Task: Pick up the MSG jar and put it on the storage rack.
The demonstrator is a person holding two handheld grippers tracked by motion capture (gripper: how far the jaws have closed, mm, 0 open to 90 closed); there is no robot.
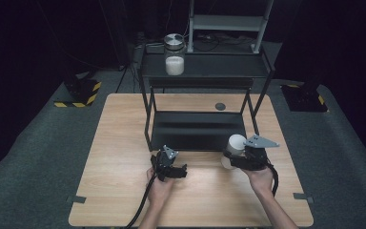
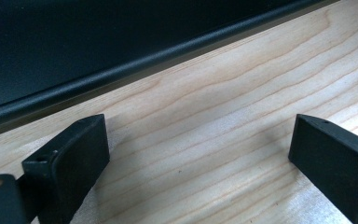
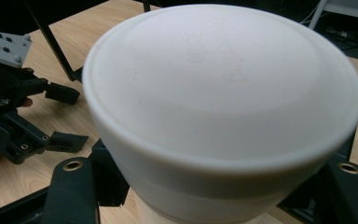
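My right gripper [image 1: 233, 161] is shut on a white cup [image 1: 236, 142], held tilted just above the table by the right front leg of a black rack. In the right gripper view the cup's [image 3: 223, 93] flat base faces the camera, and the right gripper's [image 3: 209, 184] jaws press on its sides. My left gripper [image 1: 182, 170] hovers low over the wooden table [image 1: 114, 143] in front of the rack's lower shelf [image 1: 195, 131]. It is open, with nothing but bare wood between the jaws [image 2: 200, 140]. The left gripper [image 3: 67, 116] also appears at the left of the right gripper view.
The black two-level metal rack stands at the table's middle and back, and its lower shelf edge [image 2: 98, 79] lies just ahead of the left jaws. A glass jar [image 1: 174, 55] with white contents and a metal lid stands on the upper shelf. A round grommet [image 1: 220, 106] sits behind the rack.
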